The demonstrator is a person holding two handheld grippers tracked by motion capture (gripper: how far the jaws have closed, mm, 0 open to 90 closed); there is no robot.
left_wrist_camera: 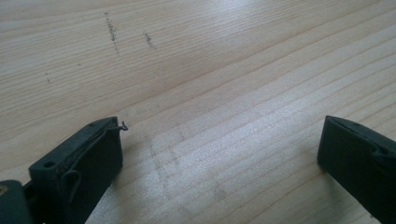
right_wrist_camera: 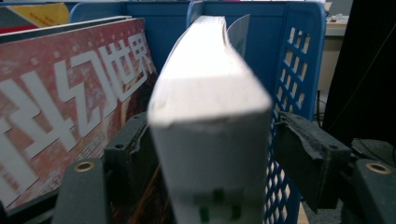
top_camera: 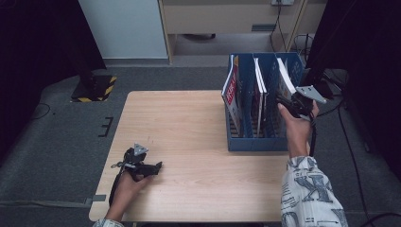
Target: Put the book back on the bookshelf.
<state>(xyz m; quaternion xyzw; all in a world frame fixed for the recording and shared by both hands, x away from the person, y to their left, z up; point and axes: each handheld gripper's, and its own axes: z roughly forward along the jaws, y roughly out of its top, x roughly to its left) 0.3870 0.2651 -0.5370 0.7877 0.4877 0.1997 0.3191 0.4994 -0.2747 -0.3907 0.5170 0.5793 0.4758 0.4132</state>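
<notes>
Your right claw (right_wrist_camera: 212,149) sits at the 3 o'clock side of the counter (top_camera: 189,123), jaws apart astride the white book (right_wrist_camera: 210,140) standing in the rightmost slot of the blue file rack (top_camera: 257,142), pads clear of it. Your left claw (top_camera: 158,165) rests at 7 o'clock, jaws wide apart, holding nothing.

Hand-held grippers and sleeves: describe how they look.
The left hand-held gripper is black, with a grey three-cornered plate on top. The right hand-held gripper is black too, with the same grey plate and a dark cable trailing down the forearm. Its jaws are blocky, with brass-ringed screw holes. The right sleeve is white with dark lettering.
</notes>
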